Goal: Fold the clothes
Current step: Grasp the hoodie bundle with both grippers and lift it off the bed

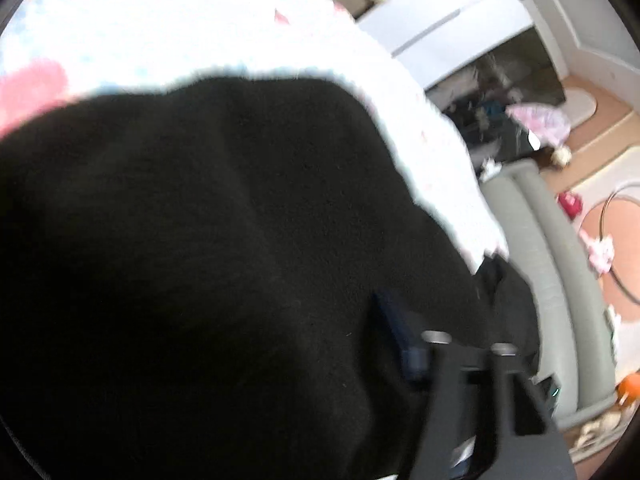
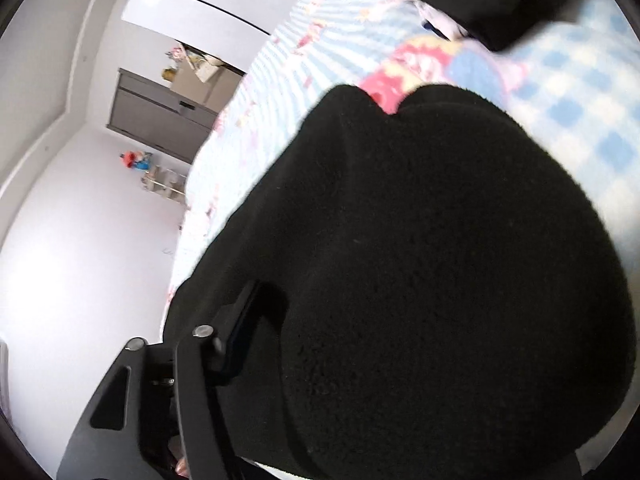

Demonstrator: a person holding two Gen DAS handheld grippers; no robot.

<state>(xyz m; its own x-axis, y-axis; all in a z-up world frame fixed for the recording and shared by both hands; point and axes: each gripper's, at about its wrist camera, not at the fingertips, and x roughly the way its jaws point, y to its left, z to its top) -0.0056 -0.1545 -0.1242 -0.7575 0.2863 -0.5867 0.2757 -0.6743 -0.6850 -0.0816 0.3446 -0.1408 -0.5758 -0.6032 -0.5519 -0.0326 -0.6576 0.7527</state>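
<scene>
A black fleece garment (image 1: 200,260) fills most of the left wrist view and drapes over the left gripper (image 1: 400,320), whose fingers look closed on the cloth; only one dark finger shows. In the right wrist view the same black garment (image 2: 420,280) covers the right gripper (image 2: 256,312), which looks shut on a fold of it. The garment hangs above a bed with a light blue and pink patterned sheet (image 2: 280,92).
The white, overexposed bed sheet (image 1: 200,20) lies behind the garment. A grey padded bed frame (image 1: 560,280), a floor with pink clothes (image 1: 540,120) and toys are at right. White walls, a wardrobe (image 2: 160,116) and a second dark cloth (image 2: 480,0) show in the right wrist view.
</scene>
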